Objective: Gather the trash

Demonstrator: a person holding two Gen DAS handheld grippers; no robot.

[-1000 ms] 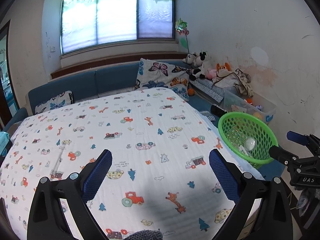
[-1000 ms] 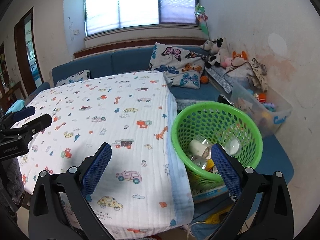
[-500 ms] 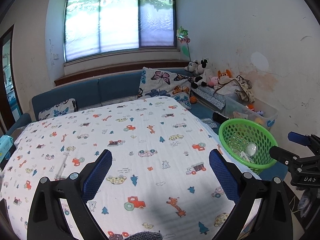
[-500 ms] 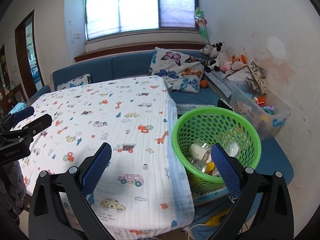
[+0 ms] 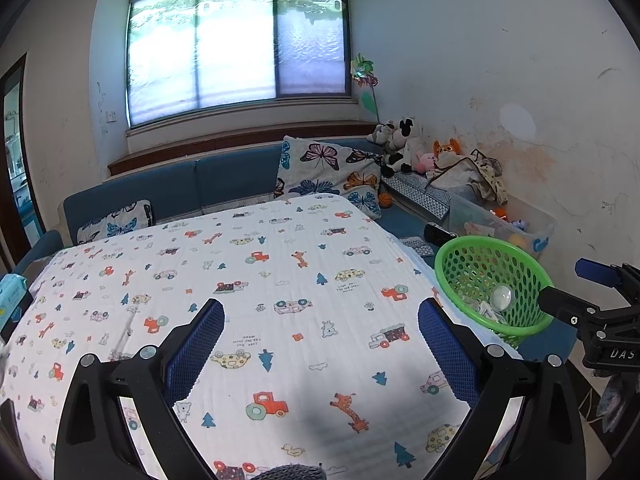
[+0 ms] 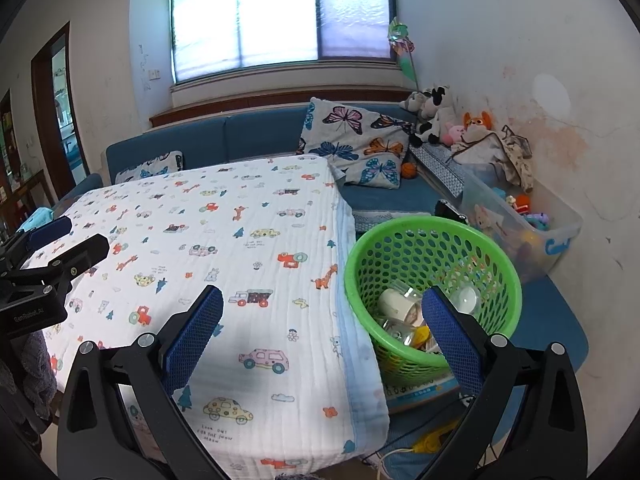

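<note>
A green mesh basket (image 6: 432, 236) (image 5: 492, 256) stands to the right of the table, beside the hanging cloth edge. Inside it lie a white cup (image 6: 396, 304), a clear round lid (image 6: 468, 300) (image 5: 501, 297), clear plastic pieces and something yellow. The table wears a white cloth (image 5: 260, 280) (image 6: 224, 240) printed with cars and giraffes; no loose trash shows on it. My left gripper (image 5: 320, 344) hovers open over the cloth's near part, holding nothing. My right gripper (image 6: 322, 336) is open and empty above the table's right edge, its right finger in front of the basket.
A blue sofa (image 5: 224, 184) with butterfly pillows (image 5: 332, 172) runs behind the table. Plush toys (image 5: 400, 148) and a clear toy bin (image 6: 516, 220) line the right wall. A blue wipes pack (image 5: 10, 296) sits at the table's left edge. A book and cables lie under the basket.
Both grippers have pulled back and risen a little, so the table and basket look smaller and more of the room shows. Both stay open and empty.
</note>
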